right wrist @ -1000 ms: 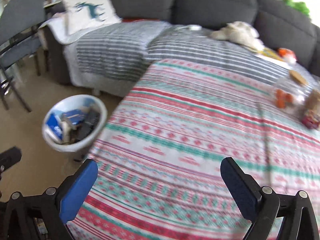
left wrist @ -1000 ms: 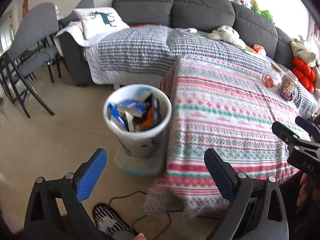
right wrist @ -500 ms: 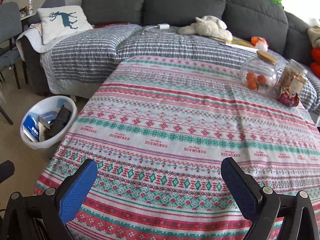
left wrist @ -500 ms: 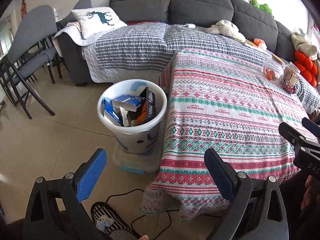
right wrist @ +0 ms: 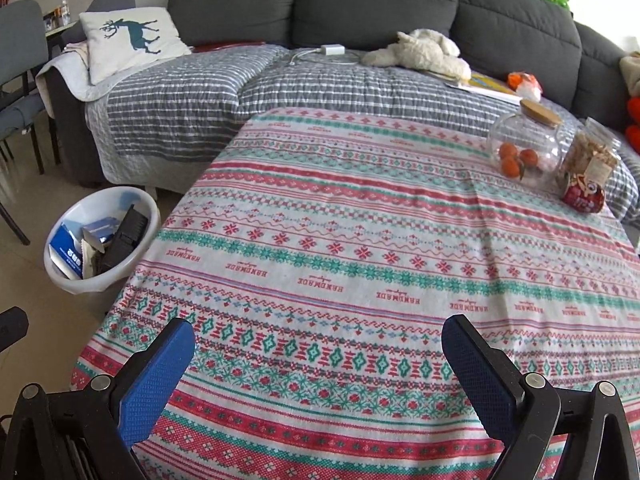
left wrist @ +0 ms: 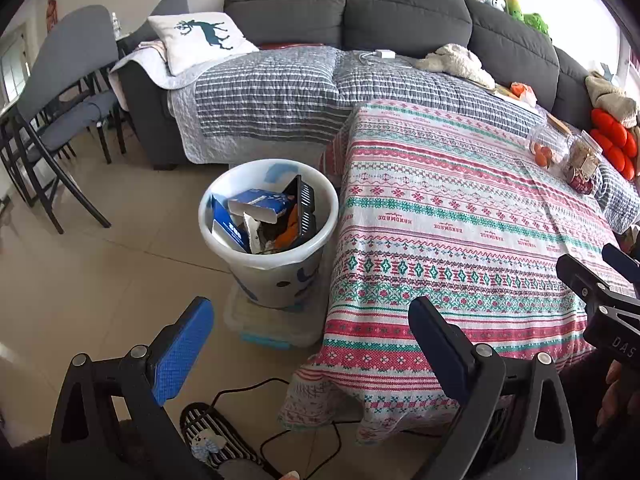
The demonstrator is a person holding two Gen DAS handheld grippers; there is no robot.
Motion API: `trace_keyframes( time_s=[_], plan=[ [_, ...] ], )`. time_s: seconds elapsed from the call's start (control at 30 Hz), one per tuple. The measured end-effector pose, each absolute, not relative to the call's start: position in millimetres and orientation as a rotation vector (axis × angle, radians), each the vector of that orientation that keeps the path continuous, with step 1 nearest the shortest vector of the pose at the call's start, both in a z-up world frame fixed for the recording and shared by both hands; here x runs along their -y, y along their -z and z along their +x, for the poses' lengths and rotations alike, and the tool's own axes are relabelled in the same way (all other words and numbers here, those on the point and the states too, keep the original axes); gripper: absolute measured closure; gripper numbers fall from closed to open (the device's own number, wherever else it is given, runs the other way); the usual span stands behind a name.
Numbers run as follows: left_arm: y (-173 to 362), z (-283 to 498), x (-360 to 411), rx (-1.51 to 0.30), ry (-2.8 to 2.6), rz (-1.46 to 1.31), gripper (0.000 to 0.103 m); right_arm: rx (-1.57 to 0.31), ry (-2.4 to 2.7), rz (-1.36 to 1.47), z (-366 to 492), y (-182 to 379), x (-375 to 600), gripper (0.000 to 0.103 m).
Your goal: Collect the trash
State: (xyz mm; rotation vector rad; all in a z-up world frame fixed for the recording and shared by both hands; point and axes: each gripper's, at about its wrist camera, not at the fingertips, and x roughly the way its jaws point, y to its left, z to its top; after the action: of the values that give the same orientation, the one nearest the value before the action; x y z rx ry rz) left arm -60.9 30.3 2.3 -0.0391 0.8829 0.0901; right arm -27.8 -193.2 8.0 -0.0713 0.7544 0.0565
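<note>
Altogether: one full bin [left wrist: 268,216], two jars [right wrist: 524,148], two empty, spread tongs [right wrist: 318,354].

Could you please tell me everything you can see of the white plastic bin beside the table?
The round white plastic bin stands upright on a clear lidded box on the tiled floor, close against the hanging patterned tablecloth. Dark and blue marks show on its side. It is filled with blue-and-white cartons and a black slotted item.

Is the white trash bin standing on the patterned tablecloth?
No. In the left wrist view the white trash bin stands on a plastic box on the floor, beside the patterned tablecloth.
</note>
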Motion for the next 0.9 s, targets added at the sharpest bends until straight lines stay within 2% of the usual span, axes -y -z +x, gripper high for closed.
trace_keyframes(
  time_s=[0.9],
  plan=[
    [-4.9, -60.3, -34.1, -0.871, -0.099, -0.049, 0.004, -0.759, -0.057, -0.065, -28.5, -6.8, 190.7, 0.002]
  ],
)
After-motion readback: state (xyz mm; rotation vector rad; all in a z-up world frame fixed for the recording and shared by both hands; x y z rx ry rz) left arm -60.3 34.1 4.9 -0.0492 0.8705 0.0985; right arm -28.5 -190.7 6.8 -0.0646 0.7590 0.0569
